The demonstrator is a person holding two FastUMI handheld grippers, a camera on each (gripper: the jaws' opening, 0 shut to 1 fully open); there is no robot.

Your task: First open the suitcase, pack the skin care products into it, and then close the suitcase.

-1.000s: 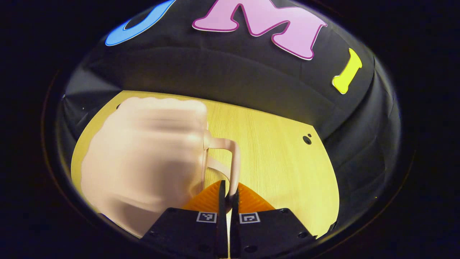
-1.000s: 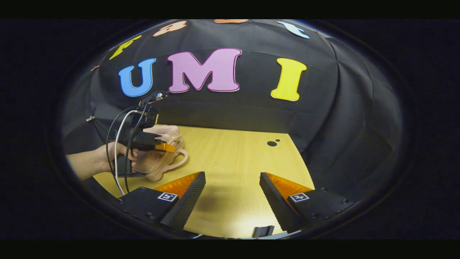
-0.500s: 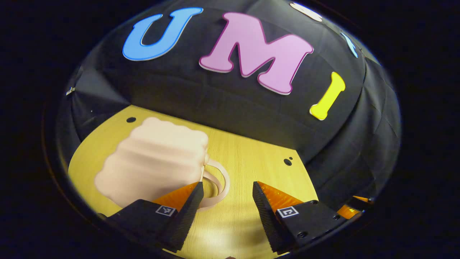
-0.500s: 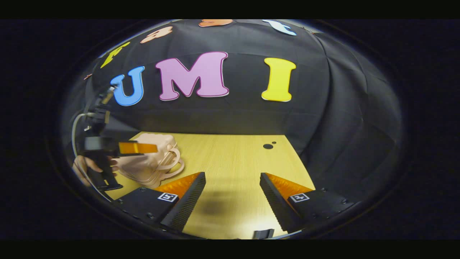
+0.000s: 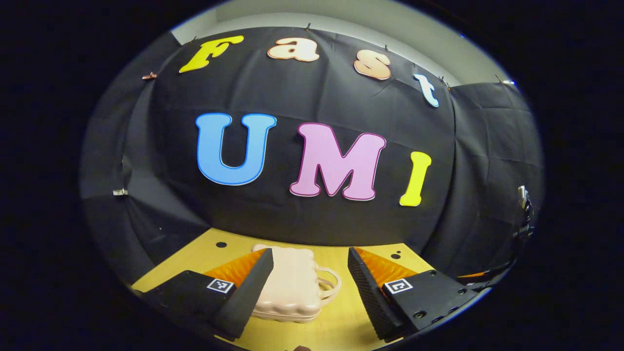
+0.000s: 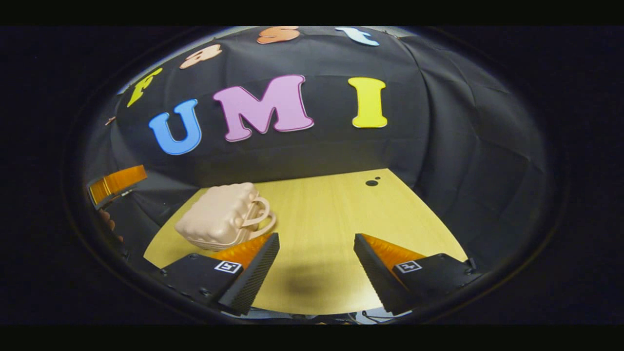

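We see the pale pink suitcase [image 6: 222, 222] lying closed on the wooden tabletop [image 6: 317, 214] — at ten o'clock from our right gripper [image 6: 316, 265], jaws spread, empty. Our left gripper [image 5: 309, 285] — also spread wide — hangs above the suitcase [image 5: 292, 285].

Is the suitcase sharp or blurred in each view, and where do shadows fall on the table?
Left gripper view: the suitcase is sharp, with no motion blur. Right gripper view: the suitcase is also sharp, bent slightly by the fisheye; a soft shadow lies on the table between the open right claw fingers.
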